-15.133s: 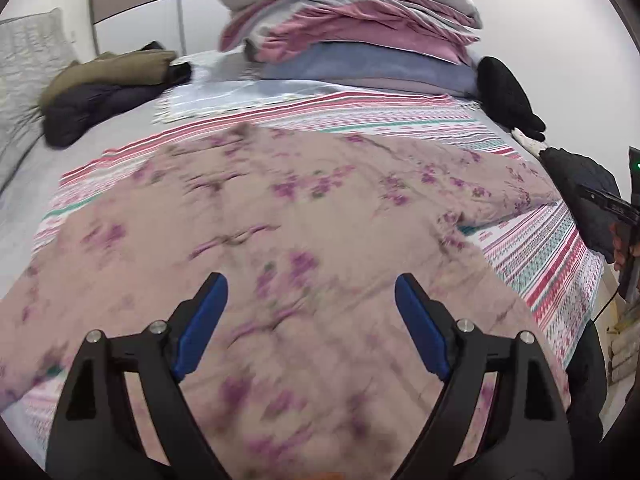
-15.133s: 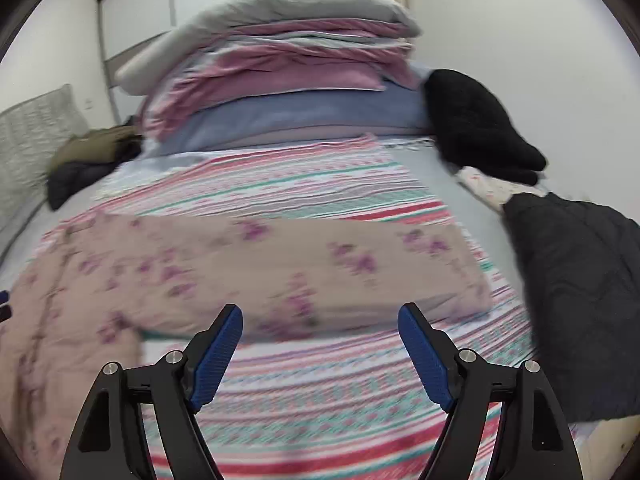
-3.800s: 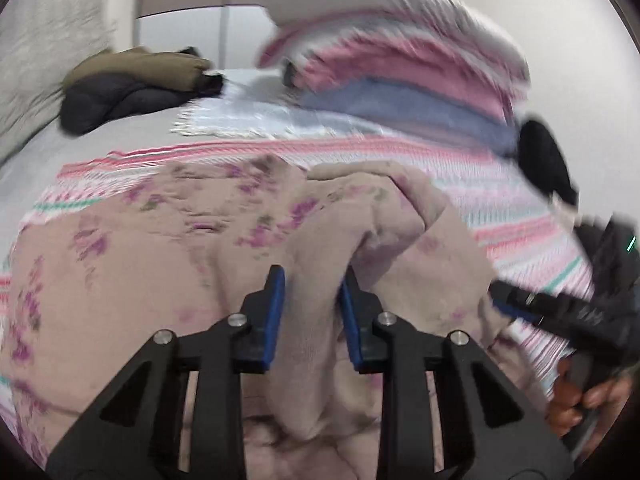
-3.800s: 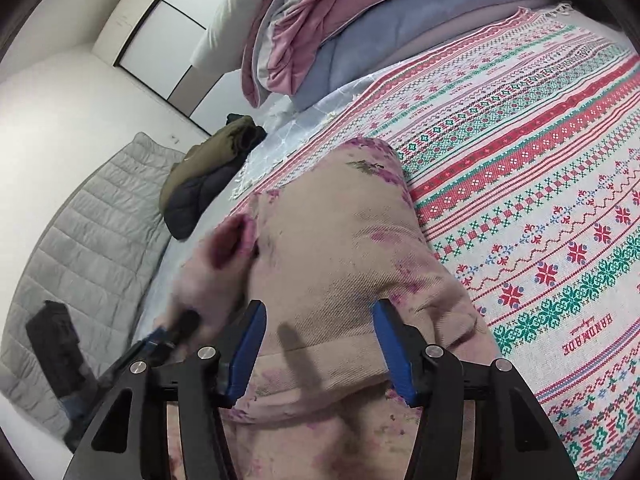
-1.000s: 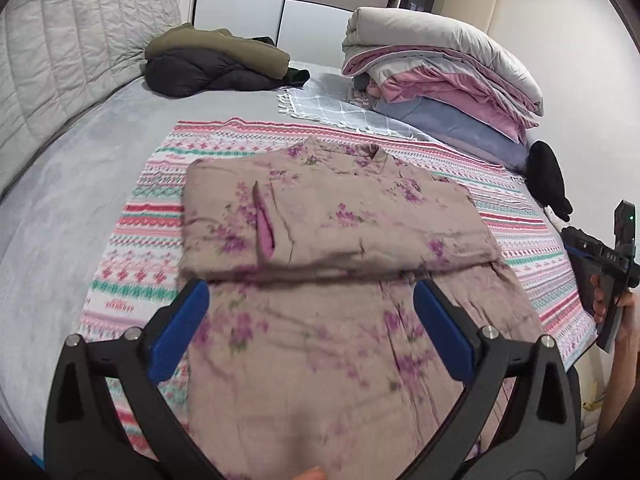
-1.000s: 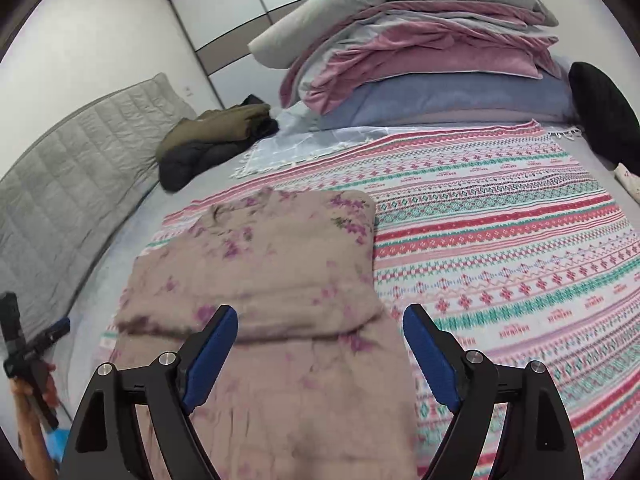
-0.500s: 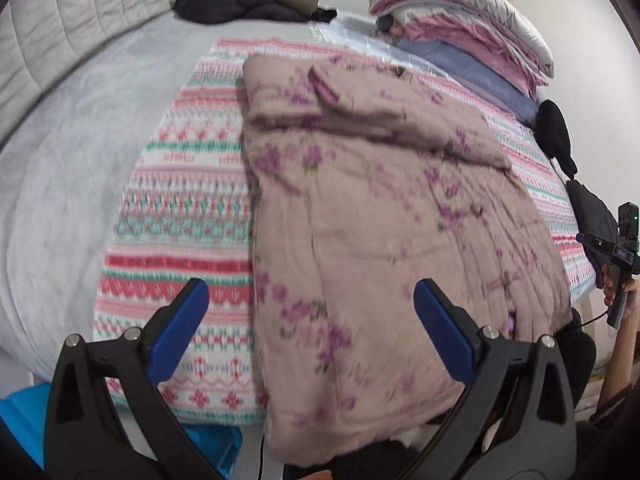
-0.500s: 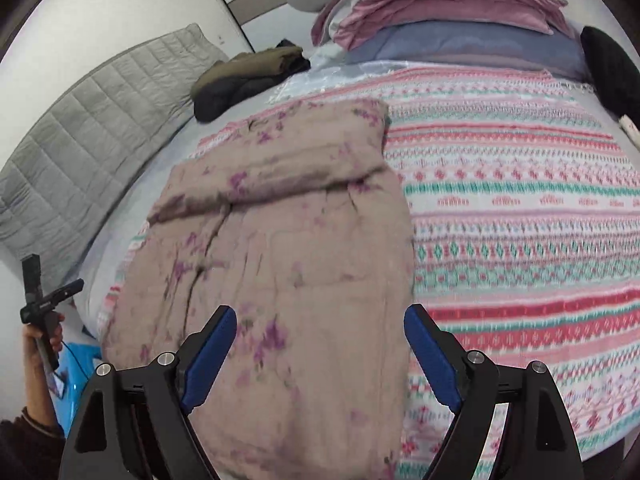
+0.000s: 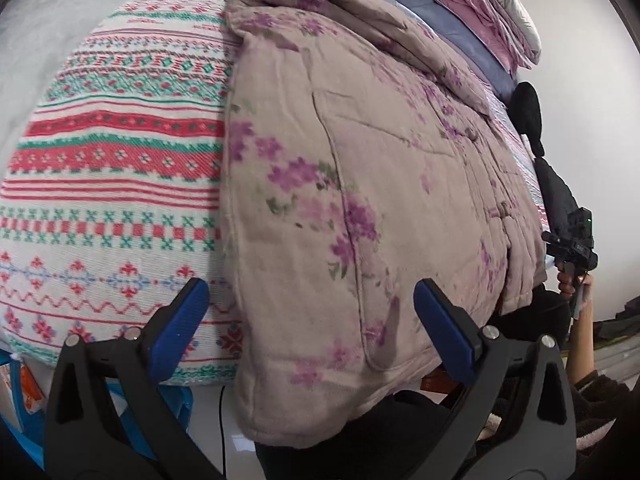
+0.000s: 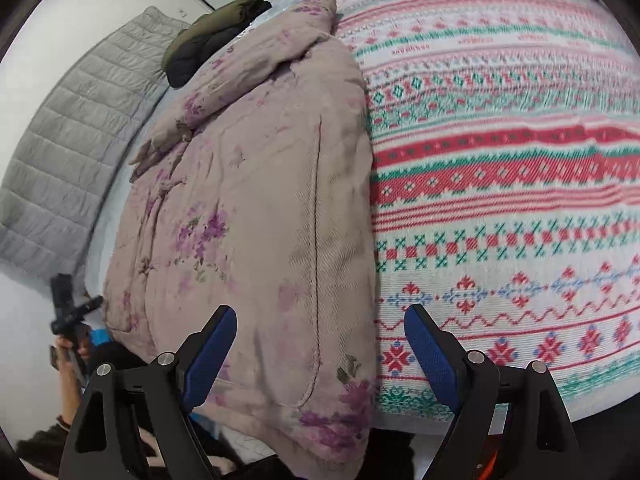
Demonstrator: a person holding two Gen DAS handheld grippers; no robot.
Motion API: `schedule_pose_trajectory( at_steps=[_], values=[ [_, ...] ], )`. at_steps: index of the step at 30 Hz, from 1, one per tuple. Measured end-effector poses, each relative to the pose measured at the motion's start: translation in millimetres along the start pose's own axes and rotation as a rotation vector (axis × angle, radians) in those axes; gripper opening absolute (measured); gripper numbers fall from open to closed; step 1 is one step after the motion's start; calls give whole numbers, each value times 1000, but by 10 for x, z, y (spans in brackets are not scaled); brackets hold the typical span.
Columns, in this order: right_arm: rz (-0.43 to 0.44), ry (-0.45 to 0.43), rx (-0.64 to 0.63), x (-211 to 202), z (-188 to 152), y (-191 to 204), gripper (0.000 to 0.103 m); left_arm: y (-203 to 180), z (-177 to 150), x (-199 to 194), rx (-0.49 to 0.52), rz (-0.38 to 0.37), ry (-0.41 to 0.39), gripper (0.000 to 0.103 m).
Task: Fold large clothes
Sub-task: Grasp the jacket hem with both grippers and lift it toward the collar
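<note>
- Bed point(image 9: 60, 40) fills both of my views, covered by one striped blanket point(image 9: 100, 152) in red, green and white.
- One garment point(image 9: 360, 200), a padded beige coat with purple flowers, lies lengthwise on the blanket, its hem hanging over the near edge.
- I hold two tools. Left tool point(image 9: 312, 328) is spread wide over the hem's left corner, gripping nothing.
- Right tool point(image 10: 320, 344) is spread wide over the hem's right corner, likewise released.
- Left view alone shows the stack of bedding point(image 9: 480, 4) and a black item point(image 9: 528, 112).
- Right view alone shows the grey headboard point(image 10: 60, 152) and one dark jacket pile point(image 10: 208, 36).
</note>
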State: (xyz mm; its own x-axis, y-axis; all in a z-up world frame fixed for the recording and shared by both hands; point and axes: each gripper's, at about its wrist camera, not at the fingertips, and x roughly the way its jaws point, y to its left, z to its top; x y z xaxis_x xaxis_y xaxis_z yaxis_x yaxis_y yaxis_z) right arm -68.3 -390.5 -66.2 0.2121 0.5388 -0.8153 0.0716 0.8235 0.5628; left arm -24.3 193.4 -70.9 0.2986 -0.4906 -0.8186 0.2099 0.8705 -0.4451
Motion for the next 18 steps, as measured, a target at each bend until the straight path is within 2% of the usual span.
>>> schedule_pose_trajectory(
  at_steps=[4, 6, 7, 12, 18],
  values=[
    [67, -19, 37, 28, 9, -67, 87, -44, -5, 27, 19, -47, 0, 102],
    [92, -18, 47, 42, 23, -68, 87, -78, -9, 33, 28, -98, 6, 99],
    [97, -14, 45, 58, 32, -52, 87, -114, -19, 44, 34, -145, 15, 94],
    [181, 41, -9, 174, 28, 152, 86, -263, -46, 87, 72, -246, 22, 93],
    [218, 92, -4, 276, 49, 165, 86, -216, -32, 122, 64, -239, 37, 93]
  ],
)
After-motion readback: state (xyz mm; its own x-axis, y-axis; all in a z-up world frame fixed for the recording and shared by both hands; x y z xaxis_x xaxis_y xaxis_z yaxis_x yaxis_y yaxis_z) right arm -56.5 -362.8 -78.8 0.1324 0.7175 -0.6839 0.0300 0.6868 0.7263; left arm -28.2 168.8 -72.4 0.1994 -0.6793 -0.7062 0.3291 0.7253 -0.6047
